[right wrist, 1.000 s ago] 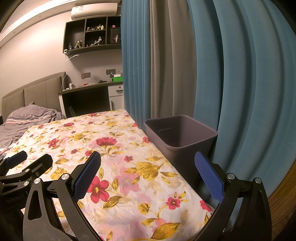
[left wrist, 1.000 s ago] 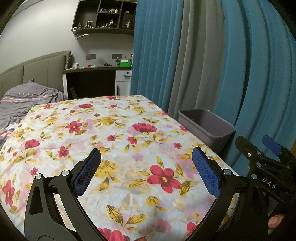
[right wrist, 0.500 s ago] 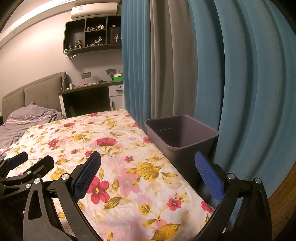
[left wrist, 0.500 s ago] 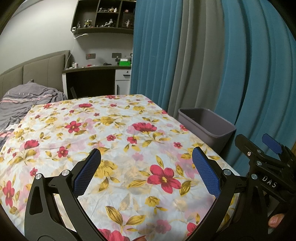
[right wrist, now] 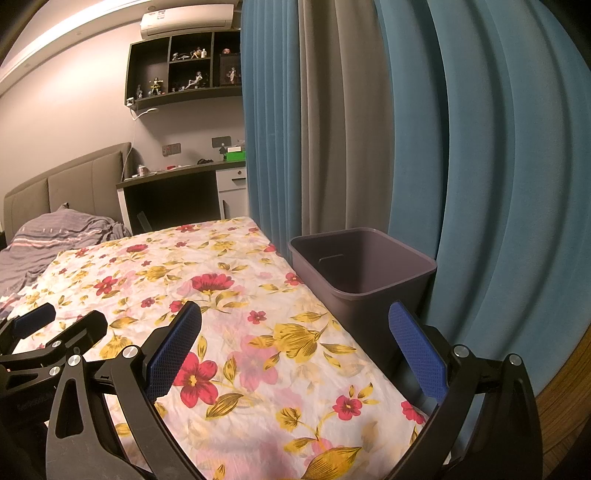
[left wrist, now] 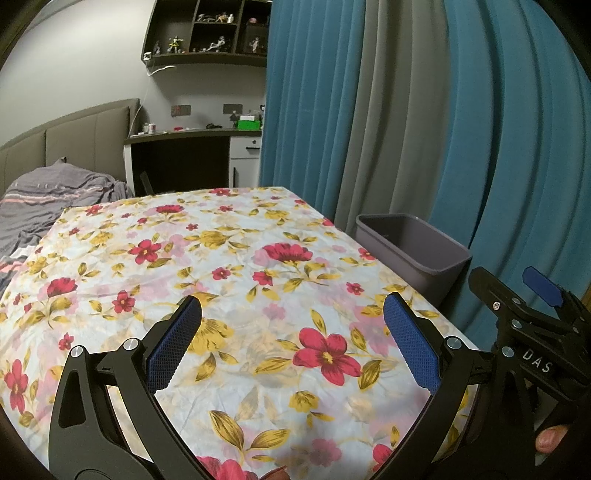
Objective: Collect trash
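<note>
- Standing at the right edge of the flowered surface (right wrist: 236, 332), the grey bin (right wrist: 364, 275) sits right of centre in the right wrist view, its mouth open and nothing visible inside.
- In the left wrist view that bin (left wrist: 413, 251) shows at middle right, touching or just beside the surface's (left wrist: 221, 280) edge.
- Nothing lies loose on the flowered cloth in either view.
- The right hand-held gripper (right wrist: 295, 347) is released, its blue pads (right wrist: 173, 347) spread wide over the cloth near the bin, grasping nothing.
- The left hand-held gripper (left wrist: 291, 343) is likewise released and bare, pads (left wrist: 173, 347) wide apart above the cloth in the lower half of the frame.
- Blue and grey curtains (right wrist: 406, 129) fill the right side behind the bin.
- A bed with a grey blanket (left wrist: 48, 199) lies at middle left, a desk (left wrist: 184, 155) and a shelf of figurines (left wrist: 210, 33) toward the top.
</note>
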A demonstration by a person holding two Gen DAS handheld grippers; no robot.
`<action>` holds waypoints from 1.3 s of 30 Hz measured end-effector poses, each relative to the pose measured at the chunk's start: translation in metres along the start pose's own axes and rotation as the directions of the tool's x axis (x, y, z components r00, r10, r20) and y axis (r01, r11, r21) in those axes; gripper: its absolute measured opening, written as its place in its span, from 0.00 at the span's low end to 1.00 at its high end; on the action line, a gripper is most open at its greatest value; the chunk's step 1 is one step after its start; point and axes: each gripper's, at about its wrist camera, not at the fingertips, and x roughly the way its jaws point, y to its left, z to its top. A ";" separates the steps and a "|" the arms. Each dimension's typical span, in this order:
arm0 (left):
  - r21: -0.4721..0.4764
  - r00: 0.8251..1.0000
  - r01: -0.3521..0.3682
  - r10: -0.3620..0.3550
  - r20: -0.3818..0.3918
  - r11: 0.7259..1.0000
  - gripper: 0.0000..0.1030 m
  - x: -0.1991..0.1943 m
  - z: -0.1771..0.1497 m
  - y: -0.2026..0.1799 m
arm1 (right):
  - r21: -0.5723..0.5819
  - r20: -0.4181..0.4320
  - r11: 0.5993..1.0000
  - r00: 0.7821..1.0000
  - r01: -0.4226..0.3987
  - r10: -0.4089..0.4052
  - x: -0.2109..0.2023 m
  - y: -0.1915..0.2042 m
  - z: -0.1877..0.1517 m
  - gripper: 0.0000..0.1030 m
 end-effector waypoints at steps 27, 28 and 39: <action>0.070 1.000 0.011 -0.012 0.013 0.998 0.80 -0.004 -0.002 -0.005 | 0.005 -0.013 1.000 1.000 -0.001 0.001 -0.001 0.002 -0.001 0.95; 0.065 1.000 0.021 -0.021 0.013 0.998 0.79 -0.004 -0.001 -0.005 | 0.005 -0.011 1.000 1.000 -0.001 0.001 -0.002 0.002 -0.001 0.95; 0.050 1.000 0.018 -0.019 0.010 0.999 0.79 -0.004 0.001 -0.005 | 0.018 -0.022 1.000 1.000 0.008 -0.007 -0.007 0.008 -0.006 0.95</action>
